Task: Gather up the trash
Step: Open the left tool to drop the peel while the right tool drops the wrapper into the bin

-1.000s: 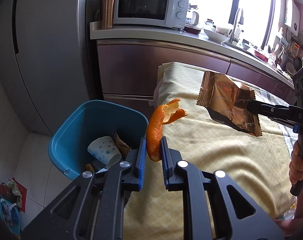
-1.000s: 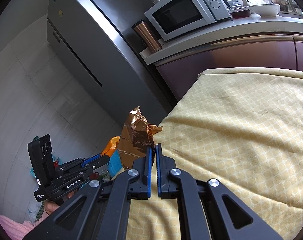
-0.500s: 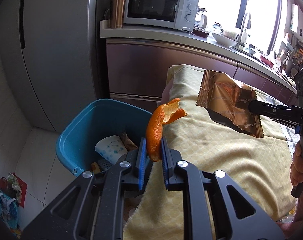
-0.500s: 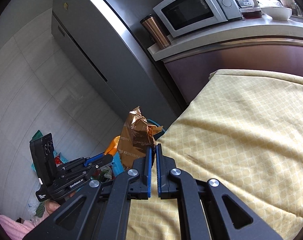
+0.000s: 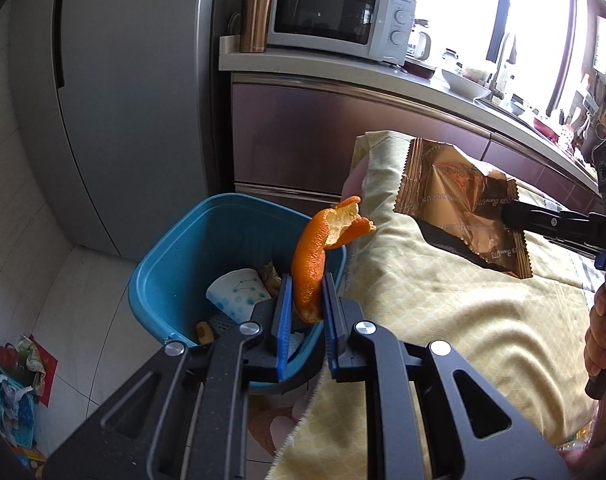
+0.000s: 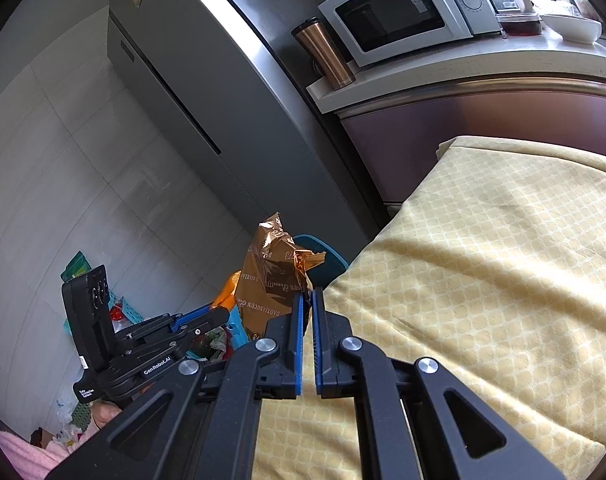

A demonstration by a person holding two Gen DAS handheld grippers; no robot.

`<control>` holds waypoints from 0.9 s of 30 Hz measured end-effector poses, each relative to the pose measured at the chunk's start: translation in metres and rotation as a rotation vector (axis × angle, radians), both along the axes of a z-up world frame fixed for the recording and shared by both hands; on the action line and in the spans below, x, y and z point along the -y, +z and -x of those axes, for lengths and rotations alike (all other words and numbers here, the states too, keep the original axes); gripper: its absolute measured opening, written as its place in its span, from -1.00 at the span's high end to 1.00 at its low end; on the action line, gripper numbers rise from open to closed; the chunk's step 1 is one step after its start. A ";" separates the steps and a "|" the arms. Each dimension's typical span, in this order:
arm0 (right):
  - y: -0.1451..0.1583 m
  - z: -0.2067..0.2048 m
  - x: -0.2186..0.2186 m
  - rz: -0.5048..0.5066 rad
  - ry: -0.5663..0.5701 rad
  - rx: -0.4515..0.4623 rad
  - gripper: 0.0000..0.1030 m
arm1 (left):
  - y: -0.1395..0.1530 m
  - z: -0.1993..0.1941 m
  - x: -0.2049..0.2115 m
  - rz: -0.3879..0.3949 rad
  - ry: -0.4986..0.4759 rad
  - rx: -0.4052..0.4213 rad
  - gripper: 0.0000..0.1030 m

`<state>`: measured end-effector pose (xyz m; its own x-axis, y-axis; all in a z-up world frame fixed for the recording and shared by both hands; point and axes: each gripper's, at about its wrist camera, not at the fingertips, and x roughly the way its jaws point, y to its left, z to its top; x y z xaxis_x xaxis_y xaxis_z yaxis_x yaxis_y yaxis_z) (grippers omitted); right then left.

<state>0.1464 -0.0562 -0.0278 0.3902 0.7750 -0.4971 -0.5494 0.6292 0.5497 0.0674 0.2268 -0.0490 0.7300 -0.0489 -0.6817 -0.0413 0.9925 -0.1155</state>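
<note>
A kitchen lay behind the scene: a grey refrigerator, a white microwave and a copper tumbler on the counter. Nearer was a worktop under a yellow patterned cloth.

The left tool was clenched on a curl of orange peel, its blue pads pressing the peel's lower end while the rest rose above the tips. Just beyond and below that tool stood a blue bin on the floor beside the worktop's edge, with a dotted paper cup and other scraps inside.

The right tool was clenched on a crumpled bronze snack wrapper, gripped at its edge, the bulk standing up ahead of the tips. Seen from the left wrist, that wrapper hung above the cloth, well to the right of the peel. A hand gripped the right tool's handle.
</note>
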 end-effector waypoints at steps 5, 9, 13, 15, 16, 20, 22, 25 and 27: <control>0.001 -0.001 -0.005 0.003 0.007 0.001 0.93 | -0.002 -0.004 -0.002 -0.001 0.013 -0.006 0.71; 0.001 -0.002 -0.009 0.007 0.014 0.000 0.93 | -0.003 -0.005 -0.004 -0.003 0.020 -0.005 0.71; 0.000 -0.003 -0.010 0.006 0.016 -0.005 0.93 | -0.003 -0.005 -0.008 -0.002 0.027 -0.005 0.71; 0.000 -0.003 -0.011 0.006 0.017 -0.007 0.93 | -0.004 -0.006 -0.009 -0.001 0.030 -0.007 0.71; 0.000 -0.003 -0.012 0.007 0.017 -0.008 0.93 | -0.004 -0.005 -0.010 0.001 0.030 -0.007 0.71; -0.001 -0.004 -0.015 0.011 0.023 -0.013 0.93 | -0.005 -0.005 -0.013 0.001 0.035 -0.009 0.71; -0.001 -0.004 -0.017 0.012 0.025 -0.016 0.93 | -0.006 -0.005 -0.015 0.001 0.041 -0.011 0.71; -0.001 -0.005 -0.020 0.017 0.027 -0.017 0.93 | -0.007 -0.006 -0.019 0.002 0.052 -0.013 0.71; -0.001 -0.006 -0.021 0.017 0.027 -0.021 0.93 | -0.008 -0.007 -0.021 0.000 0.060 -0.016 0.71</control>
<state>0.1525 -0.0350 -0.0290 0.3582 0.7767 -0.5181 -0.5550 0.6234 0.5509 0.0739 0.2478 -0.0570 0.7208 -0.0051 -0.6931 -0.1029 0.9881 -0.1142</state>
